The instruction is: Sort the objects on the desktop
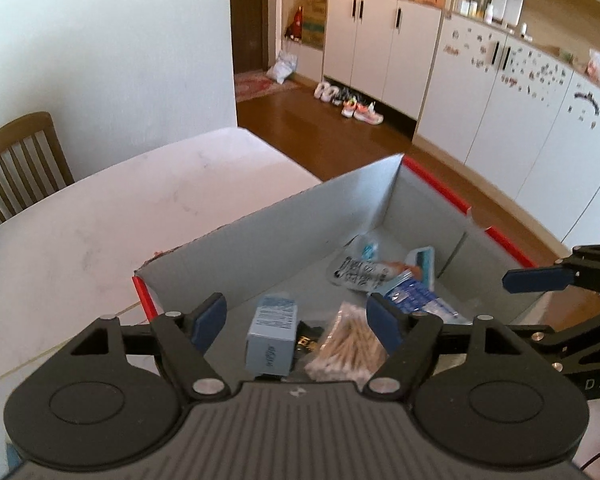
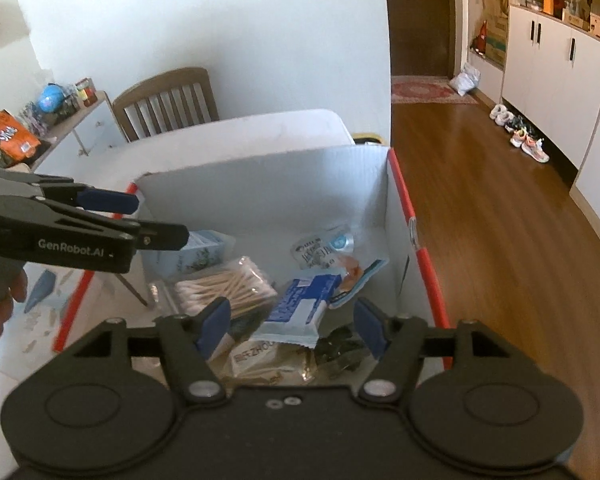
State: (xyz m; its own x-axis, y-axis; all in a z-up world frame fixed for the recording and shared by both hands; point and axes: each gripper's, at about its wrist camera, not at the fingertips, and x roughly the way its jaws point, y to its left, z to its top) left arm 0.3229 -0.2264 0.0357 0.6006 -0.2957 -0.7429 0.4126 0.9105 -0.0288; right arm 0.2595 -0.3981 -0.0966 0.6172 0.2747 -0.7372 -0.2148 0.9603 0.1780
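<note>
An open cardboard box [image 1: 312,216] with red edges [image 2: 260,196] sits on the white table. Inside lie a small blue carton [image 1: 271,336], a bag of cotton swabs [image 1: 350,340] [image 2: 224,286], a blue-white packet [image 1: 416,292] [image 2: 298,308], a clear printed pouch [image 1: 358,270] [image 2: 320,248], a beige snack pack [image 2: 268,360] and a dark item [image 2: 340,350]. My left gripper [image 1: 296,320] is open and empty above the box's near end; it also shows in the right wrist view [image 2: 148,220]. My right gripper [image 2: 294,326] is open and empty over the box; its fingers [image 1: 540,278] show in the left wrist view.
The white table [image 1: 100,220] stretches left of the box, with a wooden chair [image 1: 20,160] [image 2: 168,100] behind it. A side table with snacks [image 2: 40,120] stands at far left. Wooden floor [image 2: 500,220], shoes and white cabinets [image 1: 480,80] lie to the right.
</note>
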